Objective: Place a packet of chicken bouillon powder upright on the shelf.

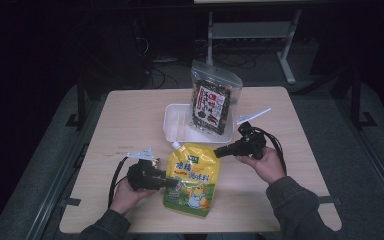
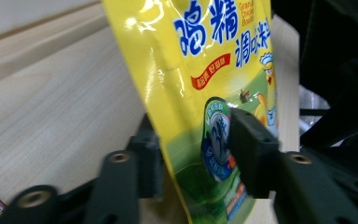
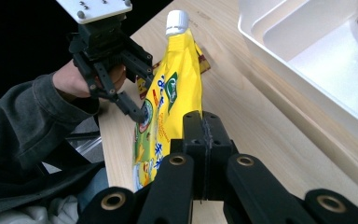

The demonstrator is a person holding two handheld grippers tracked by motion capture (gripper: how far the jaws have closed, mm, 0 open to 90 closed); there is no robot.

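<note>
pouch (image 1: pixel 192 179) sits pinched between our left fingers (image 2: pixel 254 156), its lower edge on the counter (image 1: pixel 130 125). our right fingers (image 3: pixel 204 140), pressed shut and empty, hover just beside it. next, we judge, they must open toward the white cap (image 3: pixel 176 22).

Blue Chinese "鸡精调味料" on the yellow spouted pouch (image 2: pixel 200 70).

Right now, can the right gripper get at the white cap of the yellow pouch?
Probably yes. The right gripper, jaws shut, hangs just right of the yellow pouch, which the left gripper holds by its lower edge. The white cap stands free, with bare table between it and the white tray.
</note>
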